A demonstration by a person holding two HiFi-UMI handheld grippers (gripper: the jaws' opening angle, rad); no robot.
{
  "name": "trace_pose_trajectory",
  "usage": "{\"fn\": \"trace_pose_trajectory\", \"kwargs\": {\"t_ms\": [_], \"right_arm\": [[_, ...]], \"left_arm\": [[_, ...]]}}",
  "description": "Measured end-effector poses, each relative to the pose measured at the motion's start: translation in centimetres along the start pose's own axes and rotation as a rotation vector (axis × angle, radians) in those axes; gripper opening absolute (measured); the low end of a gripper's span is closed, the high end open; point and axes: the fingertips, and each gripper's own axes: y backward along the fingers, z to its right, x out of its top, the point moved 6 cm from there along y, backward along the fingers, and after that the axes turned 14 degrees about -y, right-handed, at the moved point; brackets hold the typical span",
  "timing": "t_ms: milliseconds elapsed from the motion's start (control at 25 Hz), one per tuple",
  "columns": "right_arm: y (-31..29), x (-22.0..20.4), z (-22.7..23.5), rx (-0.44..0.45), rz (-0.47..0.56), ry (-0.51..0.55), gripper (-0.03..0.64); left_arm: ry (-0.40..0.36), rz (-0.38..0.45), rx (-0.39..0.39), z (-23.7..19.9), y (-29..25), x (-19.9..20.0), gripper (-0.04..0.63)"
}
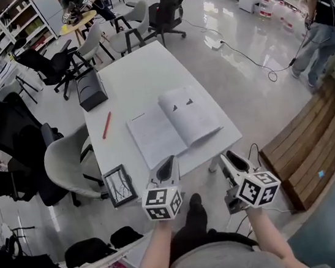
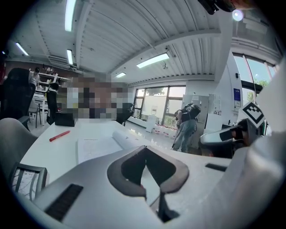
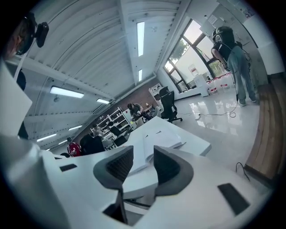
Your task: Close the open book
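Note:
An open book (image 1: pixel 176 126) lies flat on the white table (image 1: pixel 140 72), both pages up, the right page slightly curled. Both grippers hang just off the table's near edge, short of the book and apart from it. My left gripper (image 1: pixel 170 162) sits below the book's left page with its fingertips meeting and nothing in them. My right gripper (image 1: pixel 231 157) is below the book's right corner, jaws apart and empty. The left gripper view shows the book (image 2: pixel 96 146) beyond the closed tips (image 2: pixel 145 147). In the right gripper view the book (image 3: pixel 158 138) lies past the open jaws (image 3: pixel 143 154).
A red pen (image 1: pixel 107 125) lies left of the book, a black box (image 1: pixel 91 88) at the far left edge, a framed panel (image 1: pixel 120 185) at the near left corner. Chairs (image 1: pixel 67 166) crowd the left side. A wooden platform (image 1: pixel 308 141) and a standing person (image 1: pixel 325 21) are to the right.

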Motion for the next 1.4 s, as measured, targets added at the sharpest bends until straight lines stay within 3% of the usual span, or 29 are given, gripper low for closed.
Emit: {"fn": "trace_pose_trajectory", "kwargs": {"t_ms": [680,1240,1400], "right_arm": [[-8.5,3.2,1.6,-0.045,0.023,-0.160,0.138],[-8.8,3.1,4.7,-0.103,0.035,-0.276,0.138],[-9.4,3.1,4.9,-0.098,0.026,-0.350,0.140]], "left_arm": [[0.005,-0.005,-0.048,-6.4,-7.7,1.0,0.006],[-0.014,-0.053,-0.099,-6.3,-10.5,0.4,0.006],[-0.010,-0.078,-0.102,-6.1,-11.3,0.1,0.006]]}}
